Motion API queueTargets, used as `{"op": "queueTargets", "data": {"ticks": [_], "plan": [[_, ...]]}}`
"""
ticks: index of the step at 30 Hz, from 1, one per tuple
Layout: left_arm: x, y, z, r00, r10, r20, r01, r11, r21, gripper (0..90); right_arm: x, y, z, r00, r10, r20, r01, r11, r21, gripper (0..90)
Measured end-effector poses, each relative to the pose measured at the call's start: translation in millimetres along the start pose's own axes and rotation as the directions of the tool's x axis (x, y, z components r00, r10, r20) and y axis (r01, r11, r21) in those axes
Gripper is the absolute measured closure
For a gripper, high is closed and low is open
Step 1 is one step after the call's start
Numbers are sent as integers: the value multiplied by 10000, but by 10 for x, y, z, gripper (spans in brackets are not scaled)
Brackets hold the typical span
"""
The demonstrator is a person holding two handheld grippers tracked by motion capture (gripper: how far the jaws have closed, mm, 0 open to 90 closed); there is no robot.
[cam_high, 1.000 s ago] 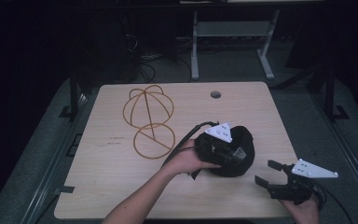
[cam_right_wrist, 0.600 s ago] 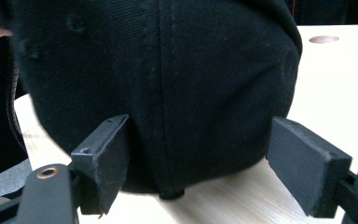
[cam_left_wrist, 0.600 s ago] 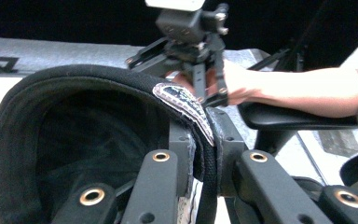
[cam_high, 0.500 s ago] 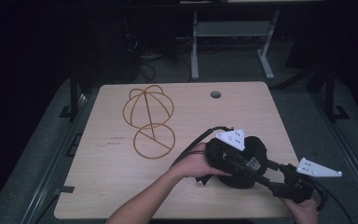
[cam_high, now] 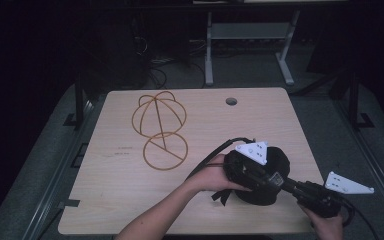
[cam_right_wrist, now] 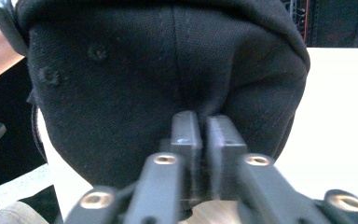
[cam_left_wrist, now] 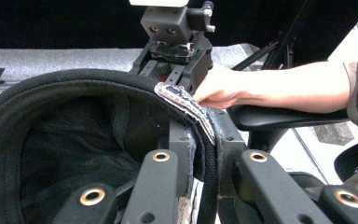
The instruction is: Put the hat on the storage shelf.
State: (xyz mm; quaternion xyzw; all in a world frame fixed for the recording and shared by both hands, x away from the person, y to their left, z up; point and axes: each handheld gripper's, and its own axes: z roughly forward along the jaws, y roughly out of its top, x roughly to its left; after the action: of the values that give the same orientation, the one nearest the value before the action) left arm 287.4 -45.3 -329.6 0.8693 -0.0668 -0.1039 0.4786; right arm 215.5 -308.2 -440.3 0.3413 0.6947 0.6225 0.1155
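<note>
A black cap [cam_high: 269, 161] is held just above the table's front right part. My left gripper [cam_high: 260, 176] is shut on its rim; in the left gripper view the jaws pinch the sweatband [cam_left_wrist: 186, 100], with the cap's dark inside [cam_left_wrist: 74, 135] at the left. My right gripper [cam_high: 291, 186] comes in from the right. Its jaws have just been closing and now pinch a fold of the cap's outer fabric [cam_right_wrist: 144, 60], with the right gripper [cam_right_wrist: 203, 128] shut on it. The right gripper [cam_left_wrist: 177, 28] and the hand holding it show beyond the rim.
A golden wire hat stand [cam_high: 160, 131] lies on the wooden table [cam_high: 105, 190] at the middle left. A round cable hole [cam_high: 231, 101] is near the far edge. Dark floor, cables and a metal frame lie beyond the table.
My left gripper carried the cap to the right, up to the right gripper. The right jaws, wide apart before, have shut on the cap's fabric.
</note>
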Motion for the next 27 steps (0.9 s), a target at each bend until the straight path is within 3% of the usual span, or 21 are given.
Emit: {"op": "queueTargets", "data": {"ticks": [9, 14, 21, 27], "plan": [[11, -37, -83, 9997, -70, -255, 66, 9999, -133, 809, 5, 11, -54, 9998, -84, 174, 89, 9995, -289, 897], [12, -96, -145, 9973, -170, -720, 173, 9998, 23, 749, 16, 20, -66, 9993, -119, 360, 128, 9996, -244, 898], [-28, -208, -270, 9881, -268, -1514, 322, 9989, 336, 631, 75, 100, -64, 9972, -358, 661, 370, 9992, -177, 900], [-89, -309, -427, 9742, -285, -2239, 365, 9988, 315, 511, 117, 186, -51, 9916, -759, 1043, 749, 9971, 138, 900]]}}
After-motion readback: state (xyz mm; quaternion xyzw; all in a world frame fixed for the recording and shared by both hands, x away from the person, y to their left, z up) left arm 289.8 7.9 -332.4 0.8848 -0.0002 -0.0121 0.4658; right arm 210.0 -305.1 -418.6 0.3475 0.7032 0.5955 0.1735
